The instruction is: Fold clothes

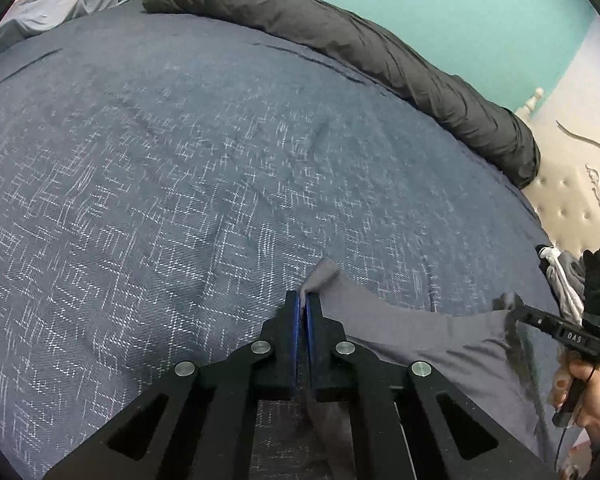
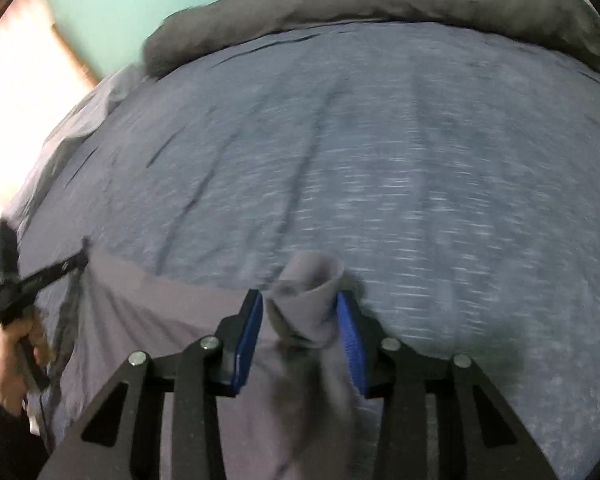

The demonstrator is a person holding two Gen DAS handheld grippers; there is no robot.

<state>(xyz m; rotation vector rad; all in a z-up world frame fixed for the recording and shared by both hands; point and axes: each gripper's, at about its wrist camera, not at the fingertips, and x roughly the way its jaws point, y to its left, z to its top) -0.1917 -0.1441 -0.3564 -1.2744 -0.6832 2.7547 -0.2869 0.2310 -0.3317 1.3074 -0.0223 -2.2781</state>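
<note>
A grey garment (image 1: 416, 336) hangs stretched between my two grippers above the blue patterned bedspread (image 1: 180, 180). My left gripper (image 1: 303, 300) is shut on one corner of it, which sticks up between the blue pads. In the right wrist view my right gripper (image 2: 300, 304) has its blue pads apart with a bunched fold of the grey garment (image 2: 308, 300) standing between them. The right gripper also shows at the right edge of the left wrist view (image 1: 518, 312), at the garment's other corner. The left gripper shows at the left edge of the right wrist view (image 2: 78, 260).
A rolled dark grey blanket (image 1: 360, 52) lies along the bed's far edge by the teal wall. A pile of clothes (image 1: 564, 276) lies at the right near the cream tufted headboard (image 1: 572, 200). A lighter grey pillow (image 1: 60, 4) sits at the far left.
</note>
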